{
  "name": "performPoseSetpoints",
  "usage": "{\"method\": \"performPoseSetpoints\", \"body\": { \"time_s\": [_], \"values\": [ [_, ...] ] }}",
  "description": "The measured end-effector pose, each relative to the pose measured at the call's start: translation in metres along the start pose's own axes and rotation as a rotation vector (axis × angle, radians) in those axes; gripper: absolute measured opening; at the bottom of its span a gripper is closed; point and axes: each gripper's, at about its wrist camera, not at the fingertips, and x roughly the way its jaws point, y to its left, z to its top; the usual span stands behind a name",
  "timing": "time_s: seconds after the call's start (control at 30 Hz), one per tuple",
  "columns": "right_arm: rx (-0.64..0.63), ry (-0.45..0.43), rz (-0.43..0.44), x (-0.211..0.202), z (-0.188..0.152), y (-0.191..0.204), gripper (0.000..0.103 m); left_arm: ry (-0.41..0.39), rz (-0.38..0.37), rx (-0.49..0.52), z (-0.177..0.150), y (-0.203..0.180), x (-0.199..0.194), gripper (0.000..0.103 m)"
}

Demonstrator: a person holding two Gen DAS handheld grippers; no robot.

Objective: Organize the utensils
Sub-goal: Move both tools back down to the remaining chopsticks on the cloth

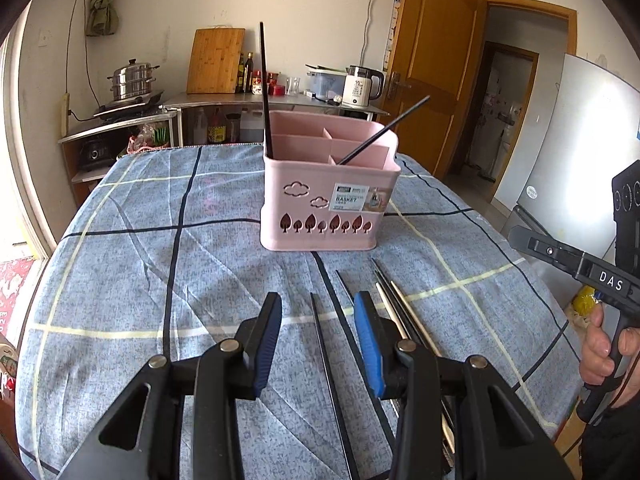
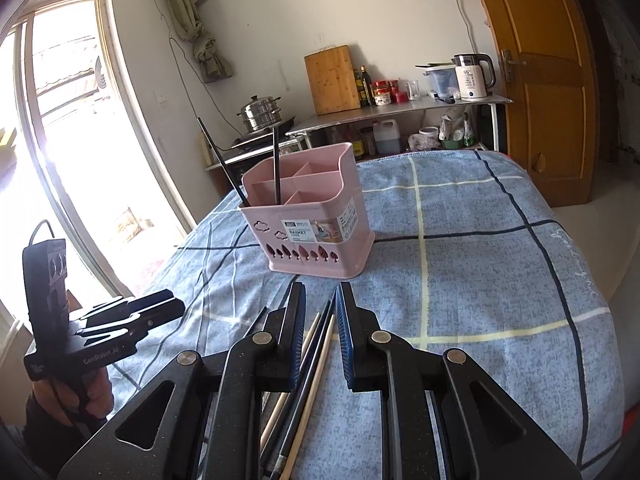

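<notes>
A pink utensil basket (image 1: 326, 204) with inner compartments stands on the blue plaid tablecloth; it also shows in the right wrist view (image 2: 312, 236). Two black chopsticks (image 1: 265, 92) stand in it, one upright at its left, one (image 1: 384, 130) leaning right. Several loose chopsticks (image 1: 394, 312), black and pale wood, lie on the cloth in front of it. My left gripper (image 1: 318, 312) is open over a single black chopstick (image 1: 326, 356). My right gripper (image 2: 320, 304) is open with the bundle of chopsticks (image 2: 316, 352) between its fingers.
The table edge drops off at left and right. Behind stands a steel counter (image 1: 276, 100) with a cutting board, bottles, a white kettle (image 1: 360, 86) and a steamer pot (image 1: 132, 82). A wooden door (image 1: 432, 60) stands open at right, a window (image 2: 72, 152) at left.
</notes>
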Motion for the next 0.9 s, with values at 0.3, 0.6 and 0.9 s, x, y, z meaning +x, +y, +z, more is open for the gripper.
{"method": "performPoseSetpoints", "body": {
  "time_s": [0.3,0.6,0.9],
  "values": [
    [-0.017,0.101,-0.017,0.031,-0.011,0.002,0.014,0.171,0.012,0.003,-0.021,0.0,0.05,0.039],
    [-0.04,0.193,-0.038,0.068,-0.012,0.003,0.014,0.228,0.043,0.04,-0.025,-0.005,0.074,0.025],
    [-0.06,0.279,-0.068,0.113,-0.008,0.001,0.012,0.209,0.059,0.013,-0.02,0.003,0.08,0.013]
  ]
}}
